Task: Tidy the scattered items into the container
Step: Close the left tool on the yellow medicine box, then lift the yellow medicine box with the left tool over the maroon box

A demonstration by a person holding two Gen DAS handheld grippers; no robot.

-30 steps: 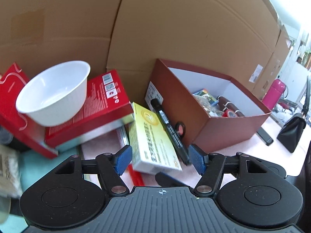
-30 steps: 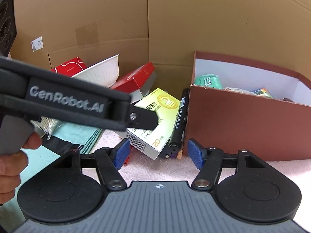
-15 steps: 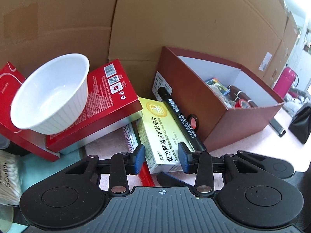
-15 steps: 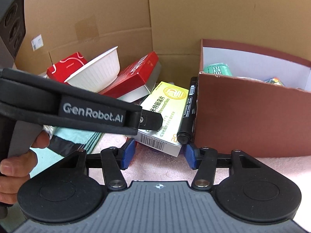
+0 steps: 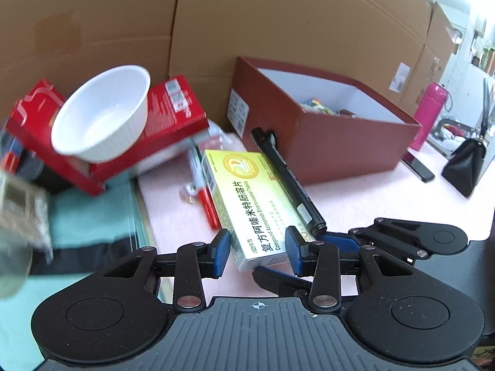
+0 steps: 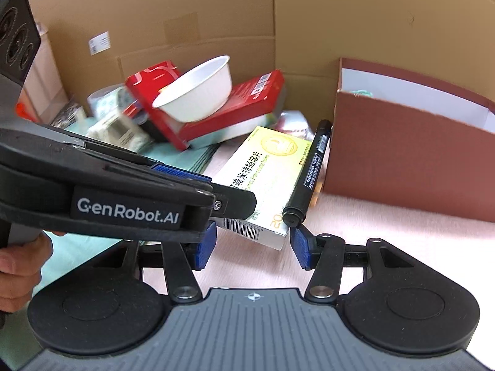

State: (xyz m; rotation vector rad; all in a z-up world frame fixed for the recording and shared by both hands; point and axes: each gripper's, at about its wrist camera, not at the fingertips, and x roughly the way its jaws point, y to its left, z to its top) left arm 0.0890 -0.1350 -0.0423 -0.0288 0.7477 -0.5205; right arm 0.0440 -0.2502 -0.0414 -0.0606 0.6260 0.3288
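Closing in: the left tool [image 5: 257, 252] is drawing its jaws together around the near end of the yellow medicine box [image 5: 252, 204]; the blue pads are sitting at the box's two long sides, and whether they are pressing yet is too close to call.
Right tool [image 6: 252, 245]: standing about half open just before the same box's barcode end, holding nothing; its right pad is nearly touching the butt of the black marker [image 6: 309, 171].
Step in hand: seemingly the grasp of the medicine box, the first part of moving it into the container.
Next move is calling for: a firm pinch, a lift clear of the marker leaning along the box's right edge, then a carry over the wall of the brown cardboard box [image 5: 334, 142].
Box is looking like: a flat, rigid carton, yellow-green with a gold emblem and Chinese print, lying on the pink bench [image 5: 355, 198].
Box is lying: just beside the container, with the marker between them and a red pen [image 5: 205, 199] at its left.
Container is showing: a few items already inside.
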